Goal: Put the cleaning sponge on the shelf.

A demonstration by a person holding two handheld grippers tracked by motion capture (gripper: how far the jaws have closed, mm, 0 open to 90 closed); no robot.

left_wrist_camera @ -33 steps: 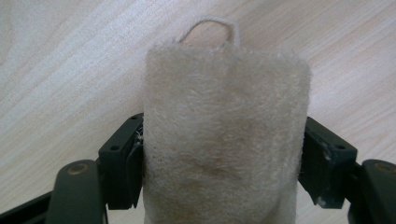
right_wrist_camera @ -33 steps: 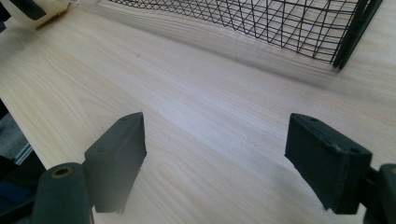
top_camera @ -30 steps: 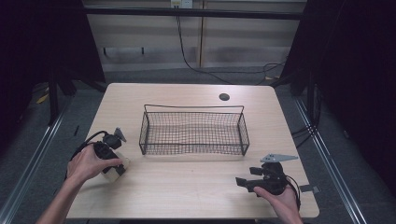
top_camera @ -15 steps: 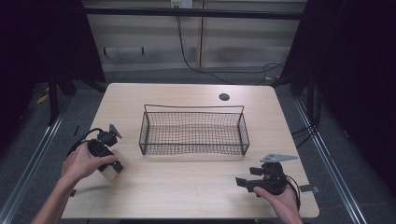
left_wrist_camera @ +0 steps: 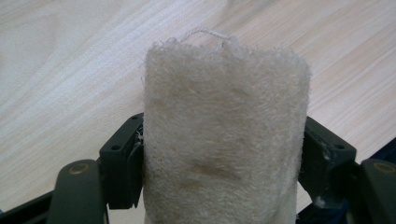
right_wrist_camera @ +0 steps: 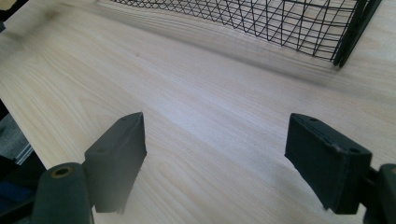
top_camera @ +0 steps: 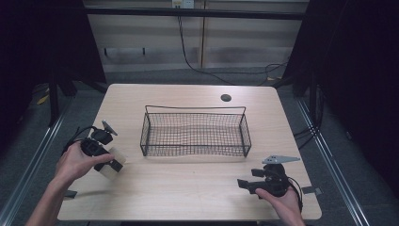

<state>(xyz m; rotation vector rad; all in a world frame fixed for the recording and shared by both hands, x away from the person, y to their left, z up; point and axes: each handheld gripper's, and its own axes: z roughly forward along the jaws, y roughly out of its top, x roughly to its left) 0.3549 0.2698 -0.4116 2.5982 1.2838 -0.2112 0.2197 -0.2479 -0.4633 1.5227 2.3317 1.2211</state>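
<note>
A cream, fuzzy folded cloth stands between the jaws of my left gripper, which is shut on it just above the wooden table. From above, the left gripper is near the table's left edge, left of the basket, with the cloth at its tip. An empty black wire basket sits at the table's middle. My right gripper rests at the front right, pointing left. Its jaws are wide apart with nothing between them, and the basket's corner lies ahead of it.
The light wooden table has a small dark round hole at the back right. Dark floor, metal rails and cables surround the table. A person's forearms come in from the bottom edge.
My left gripper has shifted a little to the left with the cloth in it. The right gripper has stayed in place.
</note>
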